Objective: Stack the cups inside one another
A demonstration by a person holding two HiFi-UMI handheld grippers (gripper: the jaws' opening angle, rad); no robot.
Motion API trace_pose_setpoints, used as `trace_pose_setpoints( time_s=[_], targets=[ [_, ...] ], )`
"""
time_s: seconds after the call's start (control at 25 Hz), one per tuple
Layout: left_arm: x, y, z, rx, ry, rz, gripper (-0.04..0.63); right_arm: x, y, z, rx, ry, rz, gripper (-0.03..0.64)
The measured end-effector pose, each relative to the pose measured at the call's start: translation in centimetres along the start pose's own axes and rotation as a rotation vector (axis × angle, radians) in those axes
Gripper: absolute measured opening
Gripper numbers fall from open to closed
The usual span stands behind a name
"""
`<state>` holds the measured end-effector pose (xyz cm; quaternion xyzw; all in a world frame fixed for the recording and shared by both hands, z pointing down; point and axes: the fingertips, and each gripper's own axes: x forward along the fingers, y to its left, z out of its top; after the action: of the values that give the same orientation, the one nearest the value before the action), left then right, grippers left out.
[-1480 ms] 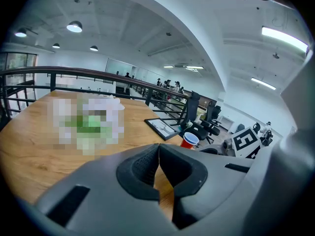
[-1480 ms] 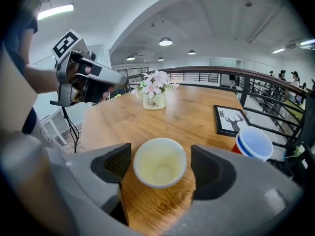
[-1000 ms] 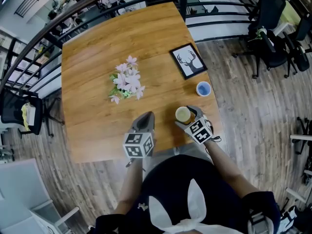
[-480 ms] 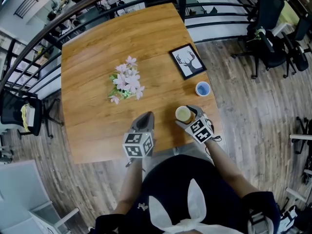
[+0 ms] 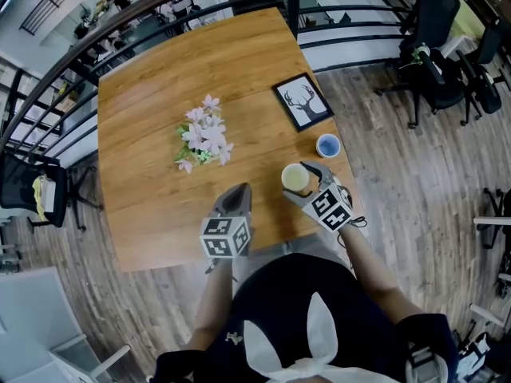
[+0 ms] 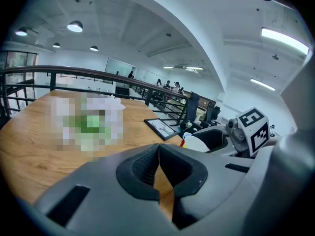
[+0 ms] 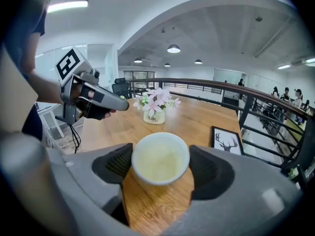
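Observation:
My right gripper (image 5: 302, 182) is shut on a pale yellow cup (image 5: 295, 177) near the table's front right corner. In the right gripper view the pale yellow cup (image 7: 160, 159) sits upright and empty between the two pads of the right gripper (image 7: 160, 164). A smaller blue cup (image 5: 328, 145) stands on the wood just beyond it, close to the table's right edge. To the left, my left gripper (image 5: 237, 199) is shut on nothing above the front of the table; the left gripper (image 6: 158, 154) has its jaws pressed together.
A vase of pink flowers (image 5: 204, 138) stands mid-table. A framed deer picture (image 5: 303, 102) lies flat at the back right. The wooden table (image 5: 152, 206) ends right by the cups. A black railing (image 5: 48, 70) and office chairs (image 5: 443, 46) surround it.
The right gripper with the yellow cup has shifted slightly farther from me, closer to the blue cup. The left gripper has stayed put.

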<state>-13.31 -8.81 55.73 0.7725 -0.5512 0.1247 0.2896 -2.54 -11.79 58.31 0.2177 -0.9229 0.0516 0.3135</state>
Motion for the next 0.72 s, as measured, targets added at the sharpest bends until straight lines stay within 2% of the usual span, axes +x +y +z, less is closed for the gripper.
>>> trace_pose_setpoints(
  time_s=[0.28, 0.44, 0.72],
  targets=[
    [0.1, -0.1, 0.8, 0.014, -0.014, -0.006, 0.020, -2.1, 0.5, 3.7, -0.026, -0.058, 0.027, 0.357],
    [0.2, -0.3, 1.1, 0.019, -0.013, -0.012, 0.020, -3.1, 0.7, 5.4, 0.000, -0.106, 0.047, 0.357],
    [0.5, -0.9, 0.8, 0.023, -0.004, -0.027, 0.020, -4.1, 0.5, 6.4, -0.019, -0.121, 0.033, 0.357]
  ],
)
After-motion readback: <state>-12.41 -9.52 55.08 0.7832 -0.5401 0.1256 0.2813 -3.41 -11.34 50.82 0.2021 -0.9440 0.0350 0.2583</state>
